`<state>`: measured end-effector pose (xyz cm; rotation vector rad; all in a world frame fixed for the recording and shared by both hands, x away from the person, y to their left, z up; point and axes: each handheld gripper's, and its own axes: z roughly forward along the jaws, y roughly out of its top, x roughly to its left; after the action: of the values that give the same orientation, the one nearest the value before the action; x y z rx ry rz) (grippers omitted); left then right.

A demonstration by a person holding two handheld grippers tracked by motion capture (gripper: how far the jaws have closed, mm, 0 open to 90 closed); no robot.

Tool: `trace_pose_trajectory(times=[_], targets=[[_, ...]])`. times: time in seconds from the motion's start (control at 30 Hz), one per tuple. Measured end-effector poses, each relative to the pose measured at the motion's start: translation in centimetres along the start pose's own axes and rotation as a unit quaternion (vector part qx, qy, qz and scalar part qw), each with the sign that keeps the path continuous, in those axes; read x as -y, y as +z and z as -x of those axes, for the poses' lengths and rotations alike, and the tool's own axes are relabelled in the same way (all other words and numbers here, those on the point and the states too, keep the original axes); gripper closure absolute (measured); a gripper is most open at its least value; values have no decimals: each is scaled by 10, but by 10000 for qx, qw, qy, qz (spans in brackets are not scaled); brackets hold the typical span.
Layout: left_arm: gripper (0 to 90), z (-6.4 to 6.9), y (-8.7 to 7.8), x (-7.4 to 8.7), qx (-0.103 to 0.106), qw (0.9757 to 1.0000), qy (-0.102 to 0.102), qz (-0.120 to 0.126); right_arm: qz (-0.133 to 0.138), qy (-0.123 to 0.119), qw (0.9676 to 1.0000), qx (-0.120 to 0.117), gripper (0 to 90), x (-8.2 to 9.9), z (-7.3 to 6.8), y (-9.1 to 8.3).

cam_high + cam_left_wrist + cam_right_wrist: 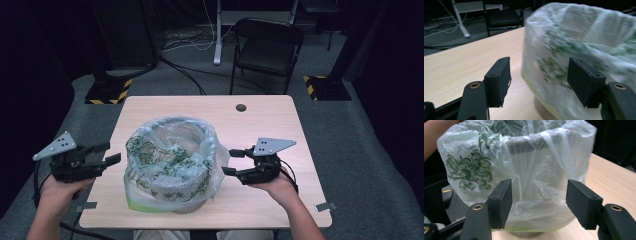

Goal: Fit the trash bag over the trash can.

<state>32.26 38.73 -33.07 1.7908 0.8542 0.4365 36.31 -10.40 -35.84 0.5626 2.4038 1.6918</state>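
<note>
Plastic bag (172, 162), clear with a green leafy print, drapes over a round grey bin (176, 145) that stands at the centre of the high view, on the near half of the pale wooden table (270, 125). We see the film folded over the rim and hanging down the outside wall almost to the tabletop.

At centre-left of that view our left gripper (111, 153) sits just off the table's left edge, pointing at the bag, jaws spread with nothing between them. In the left gripper view the bag is blurred, so we cannot say for certain whether the right-hand pad brushes the film; it looks just clear of it.

At centre-right our right gripper (231, 161) rests above the tabletop, close beside the bag's loose skirt. Its jaws stand wide as well, and the right gripper view shows the pads framing the bag and bin without pressing on either.

Little crowds the work. A small dark round spot (241, 107) lies near the table's far edge, well apart from the bin. Two grey tabs (326, 206) sit at the near corners. Beyond the table, in the upper centre of the frame, a black folding chair (265, 50) stands on the grey floor, with cables (185, 42) trailing to its left and yellow-and-black striped bases (107, 92) at either side.
</note>
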Motion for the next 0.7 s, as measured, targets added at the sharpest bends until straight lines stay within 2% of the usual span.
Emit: trace_pose_trajectory(times=[0.07,0.23,0.3,0.5,0.7], targets=[[332,7,0,6,89,10000,3,-41,1,-6,10000,-87,373,-1,-1,4],[312,24,7,15,437,9982,354,-215,-3,-124,9993,-343,372,-5,-4,15],[313,29,10,18,576,9972,419,-241,-20,-170,9987,-482,375,-5,-6,17],[360,38,23,22,908,9934,605,-342,-60,-264,9974,-664,414,-6,-8,23],[385,40,32,22,1082,9909,694,-393,-87,-274,9968,-750,426,-8,-8,26]])
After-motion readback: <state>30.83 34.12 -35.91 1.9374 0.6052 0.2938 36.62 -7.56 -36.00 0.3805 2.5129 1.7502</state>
